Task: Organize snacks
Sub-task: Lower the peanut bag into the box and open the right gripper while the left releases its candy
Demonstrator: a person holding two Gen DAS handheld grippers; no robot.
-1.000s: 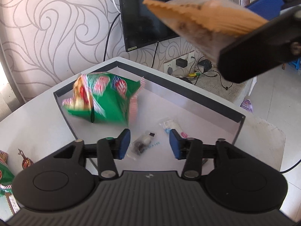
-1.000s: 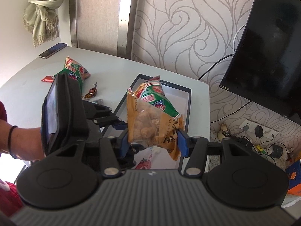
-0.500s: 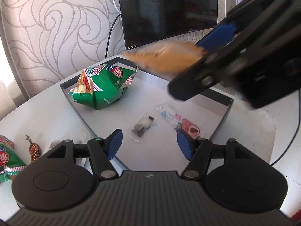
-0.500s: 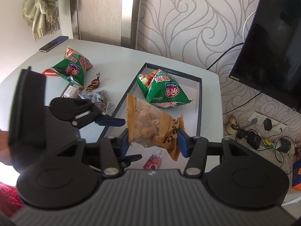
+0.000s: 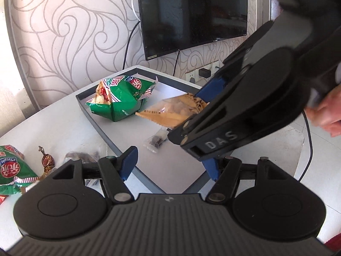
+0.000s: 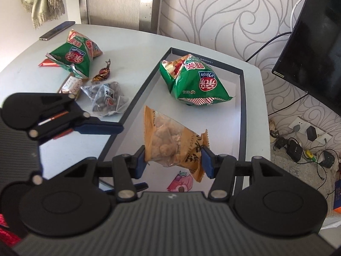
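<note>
My right gripper (image 6: 173,160) is shut on an orange peanut packet (image 6: 170,140) and holds it over the grey tray (image 6: 242,111); the packet also shows in the left wrist view (image 5: 170,115). A green chip bag (image 6: 196,83) lies at the tray's far end, also seen in the left wrist view (image 5: 121,98). My left gripper (image 5: 171,164) is open and empty over the tray's near edge (image 5: 102,130). A second green chip bag (image 6: 74,53) lies on the table to the left.
A pink sweet (image 6: 181,181) and a small clear packet (image 5: 156,141) lie in the tray. On the white table (image 6: 127,38) are a foil candy (image 6: 102,73), a clear bag of seeds (image 6: 106,100) and a phone (image 6: 56,33). A TV (image 5: 191,10) hangs behind.
My right gripper has lowered the orange packet toward the tray. My left gripper has drawn back from the tray, leaving the green bag lying at the far end.
</note>
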